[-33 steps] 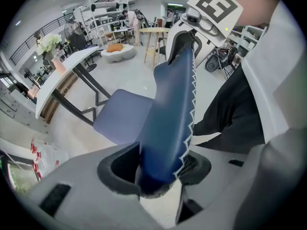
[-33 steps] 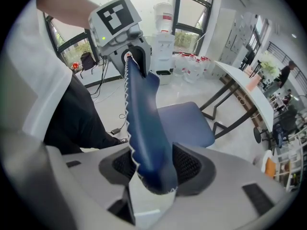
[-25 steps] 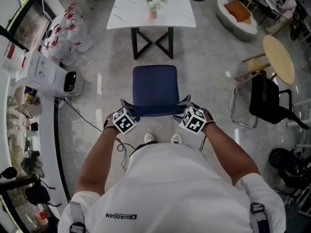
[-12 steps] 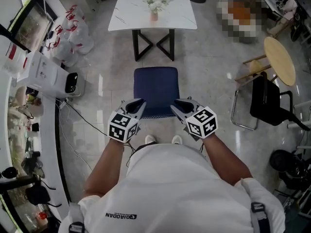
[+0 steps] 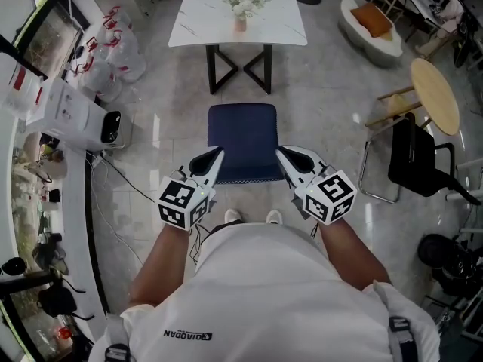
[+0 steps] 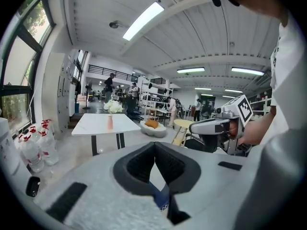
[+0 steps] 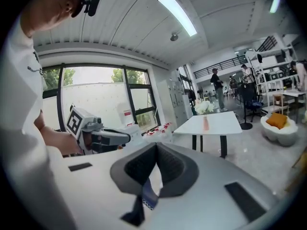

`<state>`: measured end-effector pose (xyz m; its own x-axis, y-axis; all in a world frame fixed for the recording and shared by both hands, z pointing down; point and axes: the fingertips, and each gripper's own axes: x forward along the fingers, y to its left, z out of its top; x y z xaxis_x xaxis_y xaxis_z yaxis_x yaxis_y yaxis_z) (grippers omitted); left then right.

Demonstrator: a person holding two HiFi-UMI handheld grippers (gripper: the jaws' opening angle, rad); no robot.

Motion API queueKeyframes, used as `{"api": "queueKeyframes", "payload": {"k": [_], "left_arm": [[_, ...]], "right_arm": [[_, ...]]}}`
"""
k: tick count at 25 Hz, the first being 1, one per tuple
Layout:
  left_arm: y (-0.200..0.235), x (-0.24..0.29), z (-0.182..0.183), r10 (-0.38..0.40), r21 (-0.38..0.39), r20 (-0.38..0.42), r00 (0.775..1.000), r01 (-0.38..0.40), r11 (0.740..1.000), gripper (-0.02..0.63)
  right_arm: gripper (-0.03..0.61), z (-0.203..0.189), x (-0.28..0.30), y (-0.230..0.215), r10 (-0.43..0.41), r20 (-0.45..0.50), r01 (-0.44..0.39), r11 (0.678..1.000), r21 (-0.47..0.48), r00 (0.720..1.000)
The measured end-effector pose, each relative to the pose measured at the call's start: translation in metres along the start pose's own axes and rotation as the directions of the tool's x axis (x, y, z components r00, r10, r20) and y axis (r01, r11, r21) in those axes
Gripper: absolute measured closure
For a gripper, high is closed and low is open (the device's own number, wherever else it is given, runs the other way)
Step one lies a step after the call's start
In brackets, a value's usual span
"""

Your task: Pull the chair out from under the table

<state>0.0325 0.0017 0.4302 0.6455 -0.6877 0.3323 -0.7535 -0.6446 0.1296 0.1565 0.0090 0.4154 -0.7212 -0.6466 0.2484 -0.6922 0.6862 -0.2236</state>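
The blue chair (image 5: 241,138) stands on the floor a short way in front of the white table (image 5: 238,17), its seat clear of the tabletop. A thin strip of the chair (image 6: 160,198) shows below the jaws in the left gripper view, and of the chair (image 7: 147,195) in the right gripper view. My left gripper (image 5: 216,155) hovers over the seat's near left corner and my right gripper (image 5: 282,154) over the near right corner. Both have just been closing and now stand shut with nothing between the jaws. Neither touches the chair.
A vase of white flowers (image 5: 240,2) stands on the table. White boxes (image 5: 72,115) and bagged bottles (image 5: 113,47) line the left wall. At the right are a black chair (image 5: 419,157), a round wooden table (image 5: 434,93) and a white pouf (image 5: 370,21). A cable (image 5: 113,173) lies on the floor.
Both grippers were open at the chair back's two corners. They have let go, risen away from it and shut. The chair has stayed where it was.
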Motion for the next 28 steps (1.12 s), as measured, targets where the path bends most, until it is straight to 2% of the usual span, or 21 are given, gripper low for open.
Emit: {"api": "queueKeyframes", "payload": {"k": [7,28], "left_arm": [[-0.004,-0.002,-0.002,-0.002,-0.002,-0.003,1.000,0.002,1.000,0.604],[-0.007,-0.004,-0.001,0.024,-0.001,0.010,1.000,-0.024,1.000,0.604]], "right_arm": [[0.574,-0.011,-0.004,-0.004,-0.034,-0.023,0.034,0.999,0.000,0.999],[0.574,-0.020,-0.007,-0.005,-0.019,-0.033,0.020,0.999,0.030,0.999]]}}
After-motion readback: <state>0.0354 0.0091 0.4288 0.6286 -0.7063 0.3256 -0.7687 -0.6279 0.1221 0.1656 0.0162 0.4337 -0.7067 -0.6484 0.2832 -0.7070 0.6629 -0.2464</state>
